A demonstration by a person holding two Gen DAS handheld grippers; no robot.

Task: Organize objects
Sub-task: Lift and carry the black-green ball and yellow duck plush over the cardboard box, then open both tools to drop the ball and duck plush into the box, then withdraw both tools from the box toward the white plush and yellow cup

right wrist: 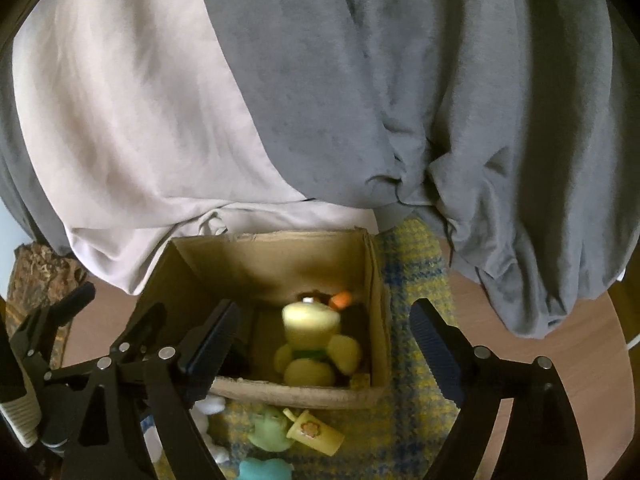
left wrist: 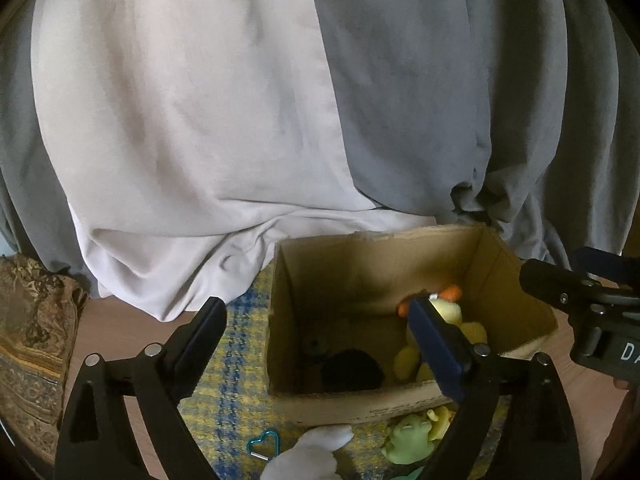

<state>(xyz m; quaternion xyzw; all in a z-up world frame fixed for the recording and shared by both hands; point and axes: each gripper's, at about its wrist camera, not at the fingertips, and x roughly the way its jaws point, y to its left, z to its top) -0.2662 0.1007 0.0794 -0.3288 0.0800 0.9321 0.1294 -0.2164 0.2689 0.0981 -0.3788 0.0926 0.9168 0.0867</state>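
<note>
- Nearest, both tools hang above the toys: the left hand-held gripper (left wrist: 316,332) is spread wide and holds nothing, and the right hand-held gripper (right wrist: 324,332) is likewise spread and bare.
- Just below them, on the yellow-and-blue mat (right wrist: 416,280), several toys lie outside the box: a green frog (left wrist: 404,440), a yellow cup (right wrist: 316,432) with a flower on its side, a white plush (left wrist: 312,452), a teal toy (right wrist: 264,470) at the frame's edge, and a teal heart clip (left wrist: 264,444).
- A little farther, the open cardboard box (right wrist: 380,300) stands on the mat, its near wall close to the loose toys.
- Inside it, a yellow plush (right wrist: 312,344) with a green band sits near the right wall, with an orange piece (right wrist: 342,299) just behind its head; a dark round thing (left wrist: 352,370) lies at the box's left, too shadowed to name.
- Judging from this, the tidying seems partly done: at least two things are in, and five or so on the mat are left to pick up.
- Beyond the mat, wooden floor (right wrist: 600,336) shows, with a patterned cloth (left wrist: 32,340) at far left.
- Farthest back, grey and white bedding (right wrist: 360,100) drapes down behind the box.
</note>
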